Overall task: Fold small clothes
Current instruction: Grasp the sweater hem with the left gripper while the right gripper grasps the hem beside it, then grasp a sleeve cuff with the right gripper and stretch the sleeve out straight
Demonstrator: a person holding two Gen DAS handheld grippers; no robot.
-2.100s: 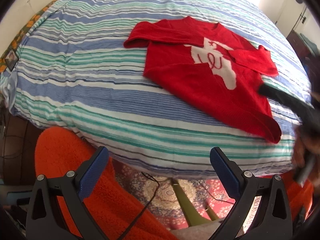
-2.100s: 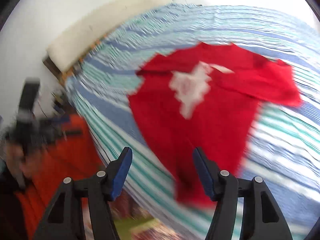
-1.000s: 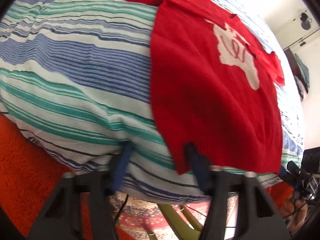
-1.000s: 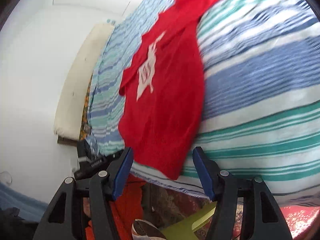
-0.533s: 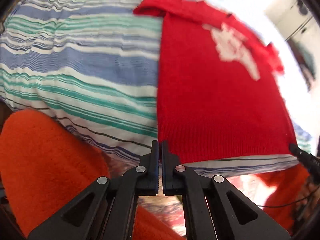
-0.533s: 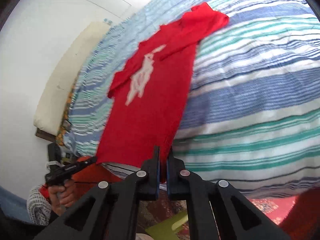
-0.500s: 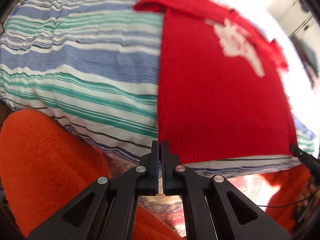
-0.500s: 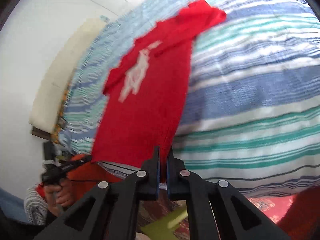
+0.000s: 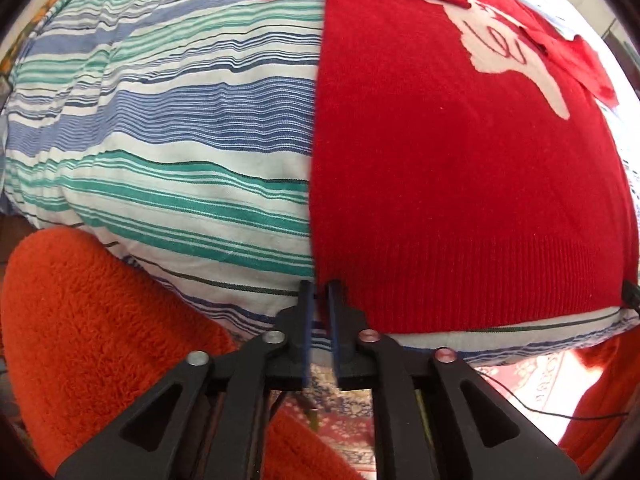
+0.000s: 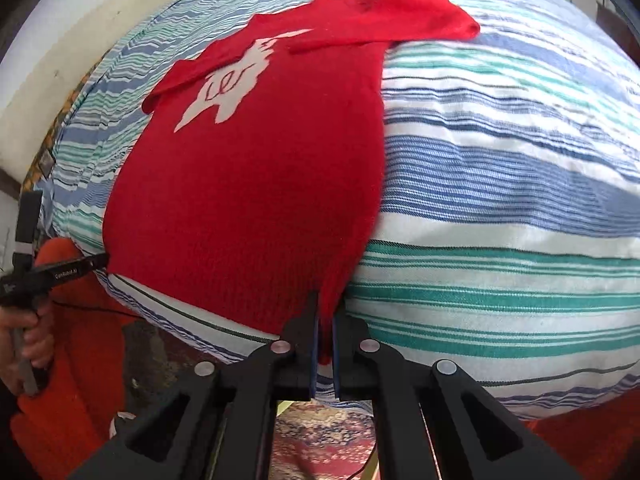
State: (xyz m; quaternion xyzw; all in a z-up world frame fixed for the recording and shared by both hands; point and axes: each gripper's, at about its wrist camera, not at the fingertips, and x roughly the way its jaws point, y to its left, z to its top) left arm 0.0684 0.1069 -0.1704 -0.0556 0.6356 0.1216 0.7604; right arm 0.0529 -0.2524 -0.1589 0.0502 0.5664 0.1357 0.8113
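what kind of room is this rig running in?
Most likely a home bedroom. The red sweater lies on a bed with a blue, green and white striped sheet, a pale headboard-like panel stands against the wall behind it, and a patterned rug covers the floor below.

Bed (image 9: 168, 128), before me: rounded mattress under a white sheet striped blue and green. Lying directly on it: one red knitted sweater (image 9: 460, 168) with a white motif on the chest, spread flat, sleeves folded across, ribbed hem at the near edge.
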